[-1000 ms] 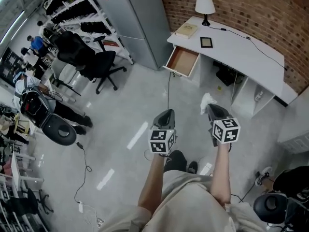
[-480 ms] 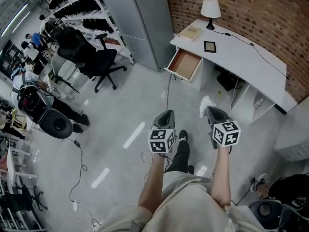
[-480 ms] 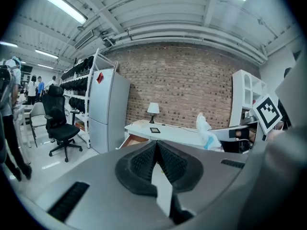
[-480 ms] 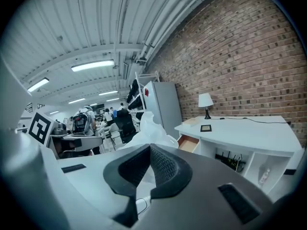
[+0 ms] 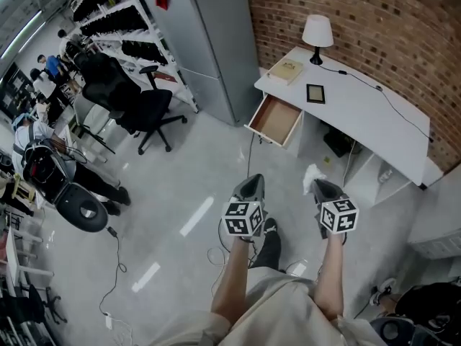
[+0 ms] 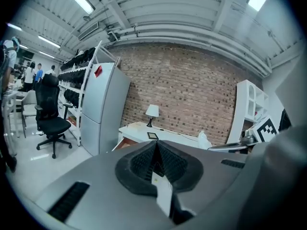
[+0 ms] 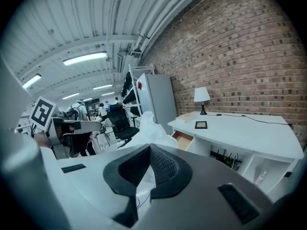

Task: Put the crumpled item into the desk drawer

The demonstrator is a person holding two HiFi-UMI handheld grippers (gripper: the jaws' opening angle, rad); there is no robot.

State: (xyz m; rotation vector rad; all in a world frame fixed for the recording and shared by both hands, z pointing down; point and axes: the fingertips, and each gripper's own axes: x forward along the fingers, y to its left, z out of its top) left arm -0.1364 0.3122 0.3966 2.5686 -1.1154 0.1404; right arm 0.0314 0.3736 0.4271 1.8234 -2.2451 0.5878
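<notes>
Right claw [image 5: 315, 187]: clamped on the crumpled item [image 5: 310, 176], a white wad at its tip. Left claw [image 5: 252, 182]: jaws together, empty. Drawer [image 5: 276, 120]: open under the worktop [image 5: 364, 110], nearer than a second ago. Approach under way; drop not yet possible.

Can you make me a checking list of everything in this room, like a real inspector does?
Surface: white desk, against brick wall.
Job's things: crumpled item held in right gripper; drawer open.
Clutter: lamp, book, small dark frame on desk.
Grippers: left gripper jaws together, empty; right gripper shut on crumpled item.
Cables: desk cable across top; floor cable below drawer.
Surroundings: office chair, grey cabinet, people far off.
</notes>
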